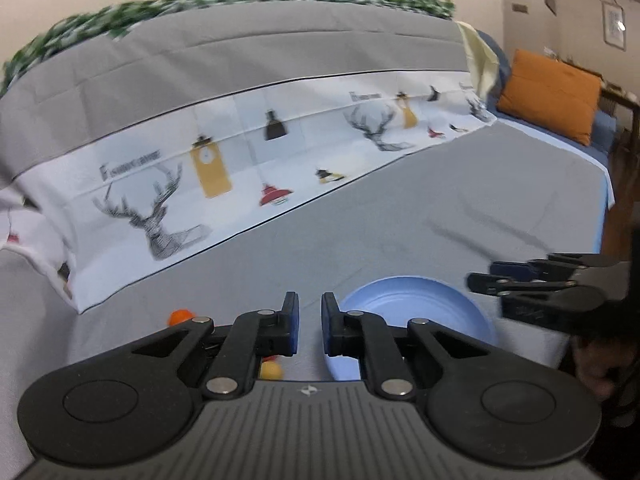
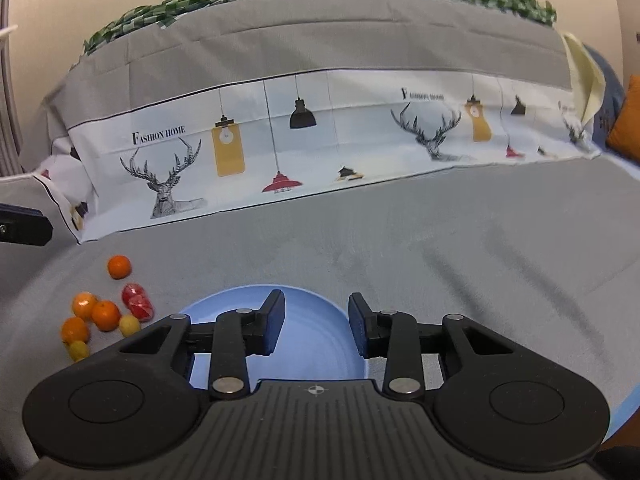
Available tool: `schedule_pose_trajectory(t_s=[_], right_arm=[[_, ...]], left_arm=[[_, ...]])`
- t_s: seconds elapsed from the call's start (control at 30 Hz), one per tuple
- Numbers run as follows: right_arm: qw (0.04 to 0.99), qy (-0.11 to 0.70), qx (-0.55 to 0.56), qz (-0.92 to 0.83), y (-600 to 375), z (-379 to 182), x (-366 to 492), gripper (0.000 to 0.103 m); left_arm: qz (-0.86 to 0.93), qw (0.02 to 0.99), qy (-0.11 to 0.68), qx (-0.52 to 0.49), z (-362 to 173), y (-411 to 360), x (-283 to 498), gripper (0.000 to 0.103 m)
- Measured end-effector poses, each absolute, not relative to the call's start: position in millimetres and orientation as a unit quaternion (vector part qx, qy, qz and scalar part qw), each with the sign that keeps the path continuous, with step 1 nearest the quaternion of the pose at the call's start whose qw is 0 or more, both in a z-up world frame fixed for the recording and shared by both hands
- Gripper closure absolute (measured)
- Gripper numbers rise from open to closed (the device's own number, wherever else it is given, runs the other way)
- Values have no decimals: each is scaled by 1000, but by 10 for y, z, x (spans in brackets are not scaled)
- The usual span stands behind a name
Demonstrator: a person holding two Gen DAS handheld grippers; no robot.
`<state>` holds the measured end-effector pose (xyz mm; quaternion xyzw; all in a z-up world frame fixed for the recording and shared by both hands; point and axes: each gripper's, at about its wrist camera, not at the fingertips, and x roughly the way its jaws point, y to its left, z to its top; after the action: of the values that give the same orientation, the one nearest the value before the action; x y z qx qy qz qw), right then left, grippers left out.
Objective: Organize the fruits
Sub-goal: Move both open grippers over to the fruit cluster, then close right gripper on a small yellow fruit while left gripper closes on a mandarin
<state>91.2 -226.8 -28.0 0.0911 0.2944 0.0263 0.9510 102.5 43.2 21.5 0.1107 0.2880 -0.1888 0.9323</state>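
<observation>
A light blue plate (image 2: 312,344) lies on the grey cloth, straight under my right gripper (image 2: 316,320), which is open and empty above it. Left of the plate lie several oranges (image 2: 106,315), one apart (image 2: 119,266), two small yellow fruits (image 2: 129,325) and a red wrapped fruit (image 2: 138,301). In the left wrist view the plate (image 1: 416,312) sits right of my left gripper (image 1: 310,322), whose jaws stand narrowly apart with nothing between. An orange (image 1: 179,317) and a yellow fruit (image 1: 271,370) peek out by its left finger. The right gripper (image 1: 536,288) shows at the right.
A printed white cloth with deer and lamps (image 2: 280,148) hangs over a raised grey-covered back. A green checked fabric (image 2: 200,0) tops it. An orange cushion (image 1: 552,96) lies on a blue bed at the far right. The grey surface (image 2: 480,240) stretches to the right.
</observation>
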Motion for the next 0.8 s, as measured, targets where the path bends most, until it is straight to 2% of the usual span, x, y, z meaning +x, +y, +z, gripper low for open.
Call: schedule_pose_trajectory(t_s=[0.07,0.2,0.3,0.53,0.8], right_arm=[[946,307,95,33,-2238,-296,952,66],[947,303,78,64,-2097,-260,954,66],[948,298,57,97,-1959,-240,956,68],[940,284,11,190,-1602,-174,922,81],[918,293,-91,251,-990,-262,1012,81]], left_arm=[[-162,933,312,74,30,655,1111,91],[-90,933,341,-73,-11,1167,1323,91],[-55,914,379,-131,-122,1373,1465,91],[-51,870,466,-152,-372,1418,1726,91],[-12,851,500,-157,-583,1494,1874,89]])
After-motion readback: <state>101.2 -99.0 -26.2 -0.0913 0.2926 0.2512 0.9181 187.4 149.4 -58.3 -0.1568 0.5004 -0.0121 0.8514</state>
